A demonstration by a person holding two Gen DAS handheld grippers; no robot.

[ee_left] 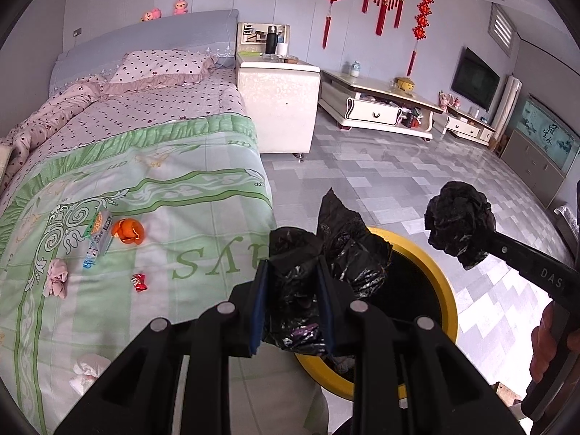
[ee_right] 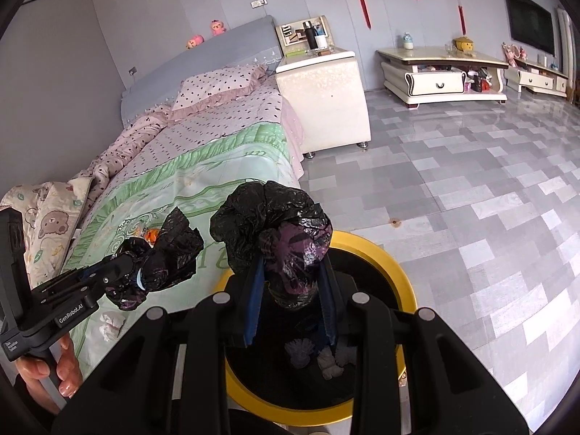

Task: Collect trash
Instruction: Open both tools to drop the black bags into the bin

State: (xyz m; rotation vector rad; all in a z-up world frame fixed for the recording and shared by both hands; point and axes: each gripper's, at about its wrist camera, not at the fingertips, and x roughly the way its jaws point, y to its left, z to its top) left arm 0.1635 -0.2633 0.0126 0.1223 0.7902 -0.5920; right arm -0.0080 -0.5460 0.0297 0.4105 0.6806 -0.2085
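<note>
A round bin with a yellow rim (ee_left: 447, 290) (ee_right: 398, 275) stands on the floor beside the bed, lined with a black trash bag. My left gripper (ee_left: 293, 282) is shut on one bunched edge of the black bag (ee_left: 348, 250). My right gripper (ee_right: 290, 290) is shut on another bunched edge of the bag (ee_right: 272, 217), seen in the left wrist view (ee_left: 458, 223). Crumpled tissues (ee_right: 330, 359) lie inside the bin. On the bed lie an orange peel (ee_left: 127, 231), snack wrappers (ee_left: 97, 237), a red candy wrapper (ee_left: 139, 282) and crumpled tissues (ee_left: 56, 277).
The bed (ee_left: 152, 166) with a green quilt fills the left. A white nightstand (ee_left: 277, 105) stands by its head. A low white TV cabinet (ee_left: 377, 105) runs along the far wall. Grey tiled floor (ee_right: 471, 188) stretches right of the bin.
</note>
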